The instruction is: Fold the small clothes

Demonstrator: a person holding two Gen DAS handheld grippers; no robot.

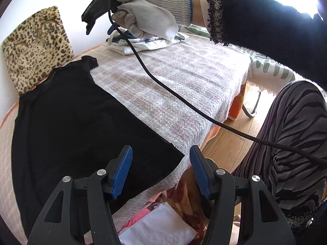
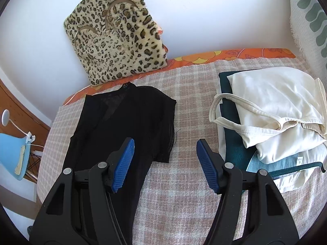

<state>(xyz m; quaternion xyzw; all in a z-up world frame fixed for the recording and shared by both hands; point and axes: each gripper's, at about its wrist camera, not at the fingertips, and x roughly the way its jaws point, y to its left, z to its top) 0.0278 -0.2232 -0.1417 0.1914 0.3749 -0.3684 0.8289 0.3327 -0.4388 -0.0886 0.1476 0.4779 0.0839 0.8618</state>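
Note:
A black sleeveless top (image 1: 81, 126) lies flat on the plaid blanket (image 1: 184, 77); it also shows in the right wrist view (image 2: 126, 122), neck toward the wall. My left gripper (image 1: 161, 153) is open and empty, held just above the top's near hem corner at the blanket's edge. My right gripper (image 2: 165, 145) is open and empty above the blanket, just right of the top's armhole. In the left wrist view the right gripper's body (image 1: 98, 6) hangs high over the far end, in a gloved hand; its fingertips are hidden there.
A pile of folded pale and teal clothes (image 2: 271, 118) sits on the blanket at the right, also seen at the far end (image 1: 143, 45). A leopard-print cushion (image 2: 116, 32) leans on the wall. A black cable (image 1: 163, 85) crosses above the blanket. The person's striped leg (image 1: 290, 143) is at the right.

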